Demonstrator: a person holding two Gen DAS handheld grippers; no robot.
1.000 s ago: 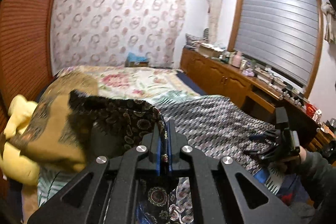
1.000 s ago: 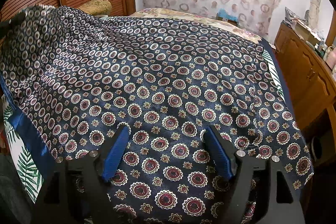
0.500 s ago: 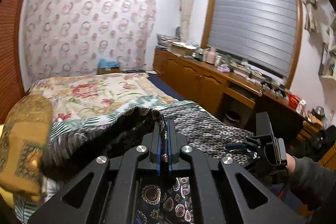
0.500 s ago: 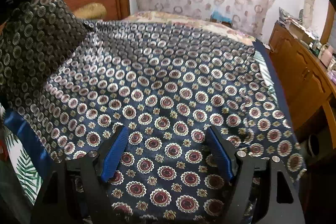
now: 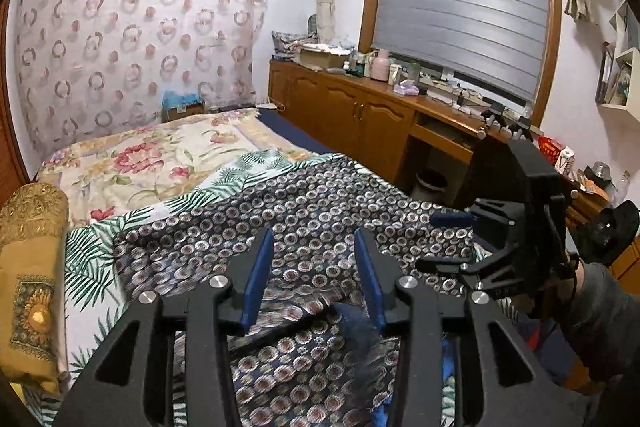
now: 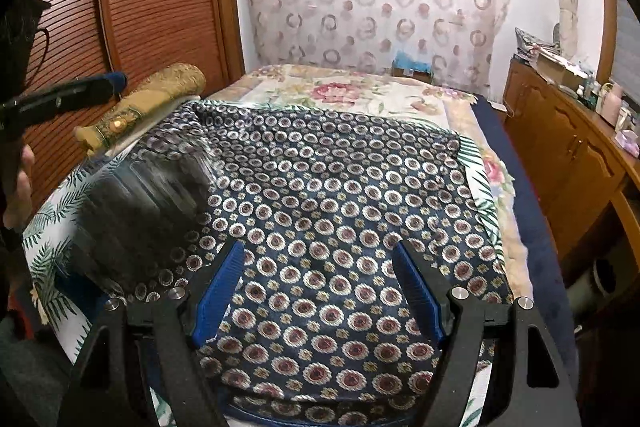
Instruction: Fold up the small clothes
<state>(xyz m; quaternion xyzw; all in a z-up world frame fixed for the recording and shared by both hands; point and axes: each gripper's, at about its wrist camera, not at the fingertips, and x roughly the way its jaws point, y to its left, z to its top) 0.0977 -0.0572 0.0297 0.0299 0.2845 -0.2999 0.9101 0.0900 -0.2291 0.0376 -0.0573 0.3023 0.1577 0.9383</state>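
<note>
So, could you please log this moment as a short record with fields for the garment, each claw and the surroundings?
garment: navy patterned cloth lying spread on the bed, its left part blurred, apparently in motion
left claw: open, holding nothing, above the cloth
right claw: open, holding nothing, above the cloth's near edge
bed cover: leaf-print sheet under the cloth, floral quilt beyond
beside the bed: gold bolster pillow at left, wooden cabinets at right
</note>
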